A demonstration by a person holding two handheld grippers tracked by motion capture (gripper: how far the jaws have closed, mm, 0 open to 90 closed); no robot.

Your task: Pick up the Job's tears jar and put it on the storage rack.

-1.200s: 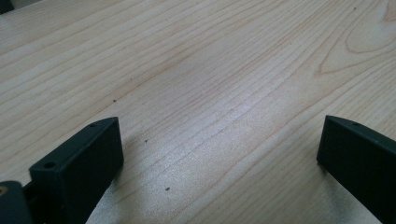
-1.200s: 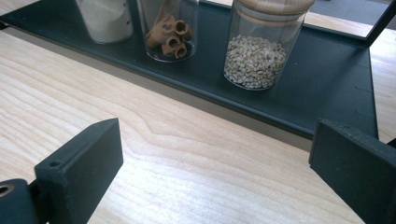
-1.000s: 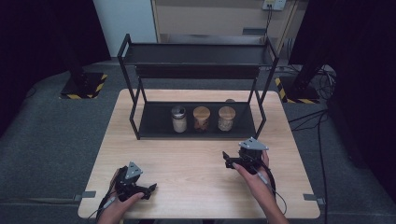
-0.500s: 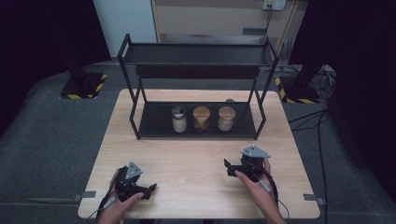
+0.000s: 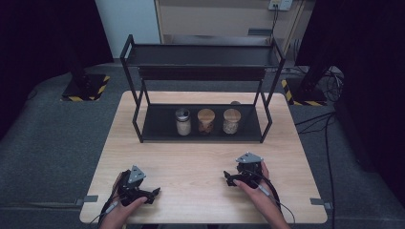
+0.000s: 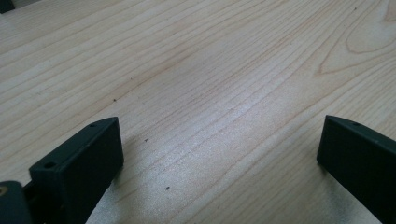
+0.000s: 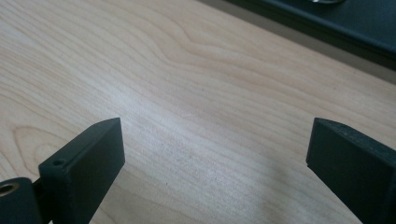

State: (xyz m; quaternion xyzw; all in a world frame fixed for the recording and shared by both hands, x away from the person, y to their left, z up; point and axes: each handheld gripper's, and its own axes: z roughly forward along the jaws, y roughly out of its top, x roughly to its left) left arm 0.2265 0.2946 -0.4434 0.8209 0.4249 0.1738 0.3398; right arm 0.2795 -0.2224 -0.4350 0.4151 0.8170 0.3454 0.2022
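Right tool (image 5: pixel 231 180) has drawn back toward the lower frame edge, jaws closing slightly yet open and empty — left tool (image 5: pixel 152 193) likewise open; three jars (image 5: pixel 206 121) stand untouched on the rack (image 5: pixel 157 129) at centre.

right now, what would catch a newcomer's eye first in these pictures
The black two-tier metal rack at the far half of the wooden table stands out first. On its lower shelf three lidded glass jars stand in a row: the left jar with a silver lid, the middle jar and the right jar with wooden lids. Near the front edge, the left gripper and the right gripper rest with empty, wide jaws.
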